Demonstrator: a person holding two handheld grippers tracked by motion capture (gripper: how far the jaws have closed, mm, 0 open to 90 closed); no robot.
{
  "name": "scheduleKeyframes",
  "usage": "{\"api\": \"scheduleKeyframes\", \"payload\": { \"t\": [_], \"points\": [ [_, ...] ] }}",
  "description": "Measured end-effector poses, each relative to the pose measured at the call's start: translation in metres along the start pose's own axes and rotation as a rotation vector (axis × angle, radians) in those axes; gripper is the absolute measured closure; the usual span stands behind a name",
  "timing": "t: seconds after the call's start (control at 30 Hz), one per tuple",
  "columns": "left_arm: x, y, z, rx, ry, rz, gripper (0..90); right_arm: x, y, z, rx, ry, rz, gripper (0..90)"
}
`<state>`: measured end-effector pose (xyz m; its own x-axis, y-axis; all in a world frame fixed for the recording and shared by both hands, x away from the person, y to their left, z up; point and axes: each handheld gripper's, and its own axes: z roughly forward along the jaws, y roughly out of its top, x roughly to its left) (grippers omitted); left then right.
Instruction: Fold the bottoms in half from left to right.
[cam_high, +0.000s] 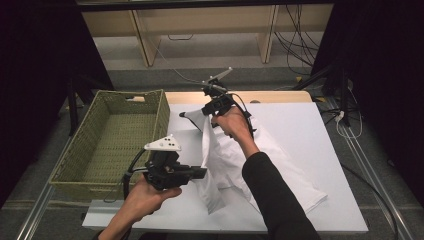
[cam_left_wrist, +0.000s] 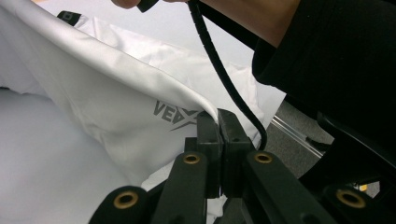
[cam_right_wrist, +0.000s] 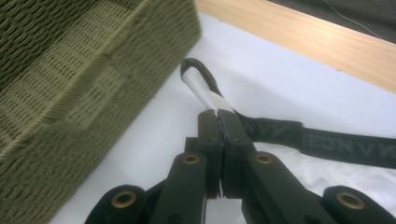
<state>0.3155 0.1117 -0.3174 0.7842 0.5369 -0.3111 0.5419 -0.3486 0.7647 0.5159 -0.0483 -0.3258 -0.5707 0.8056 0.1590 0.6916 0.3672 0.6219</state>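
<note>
High view: a white garment (cam_high: 235, 160) lay across the centre of the white table (cam_high: 325, 150), partly lifted. The left gripper (cam_high: 202, 172), at lower centre-left, was clamped on the garment's near edge; the right gripper (cam_high: 192, 115), at upper centre, pinched its far end. A green woven basket (cam_high: 115, 140) stood at the left, just beside the cloth.

Left gripper view: the jaws were closed on a fold of white fabric (cam_left_wrist: 107, 98) bearing grey lettering; a black sleeve (cam_left_wrist: 336, 56) filled the upper right.

Right gripper view: the jaws were closed on a black-edged strap (cam_right_wrist: 205, 88) of the garment at centre, with the basket (cam_right_wrist: 70, 84) at upper left.
</note>
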Motion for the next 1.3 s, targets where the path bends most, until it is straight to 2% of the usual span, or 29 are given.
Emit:
{"api": "scheduleKeyframes", "payload": {
  "t": [0.17,0.37,0.47,0.57,0.63,0.7,0.77,0.93,1.17,1.3],
  "points": [
    [-0.007,0.014,0.019,0.003,-0.018,0.018,88.5,-0.025,-0.007,-0.011,-0.010,-0.025,0.035,89.1],
    [-0.019,0.029,0.055,0.021,-0.050,0.036,88.4,-0.062,-0.025,-0.026,-0.014,-0.061,0.086,89.0],
    [-0.024,0.035,0.075,0.034,-0.062,0.041,88.4,-0.084,-0.037,-0.032,-0.015,-0.084,0.118,89.0],
    [-0.025,0.039,0.098,0.063,-0.081,0.027,88.4,-0.107,-0.052,-0.035,-0.006,-0.109,0.150,89.0],
    [-0.026,0.039,0.112,0.081,-0.096,0.017,88.4,-0.122,-0.063,-0.035,0.006,-0.126,0.171,89.0],
    [-0.029,0.037,0.124,0.100,-0.110,0.013,88.3,-0.136,-0.075,-0.035,0.021,-0.136,0.215,88.9],
    [-0.031,0.036,0.134,0.118,-0.125,0.010,88.3,-0.146,-0.085,-0.035,0.035,-0.142,0.235,88.9],
    [-0.036,0.032,0.151,0.144,-0.140,0.003,88.2,-0.160,-0.101,-0.033,0.063,-0.157,0.258,88.7],
    [-0.040,0.029,0.158,0.155,-0.155,-0.001,88.1,-0.164,-0.109,-0.033,0.083,-0.160,0.260,88.2],
    [-0.038,0.026,0.166,0.169,-0.164,-0.019,88.1,-0.166,-0.116,-0.030,0.107,-0.182,0.257,87.9]
  ]
}}
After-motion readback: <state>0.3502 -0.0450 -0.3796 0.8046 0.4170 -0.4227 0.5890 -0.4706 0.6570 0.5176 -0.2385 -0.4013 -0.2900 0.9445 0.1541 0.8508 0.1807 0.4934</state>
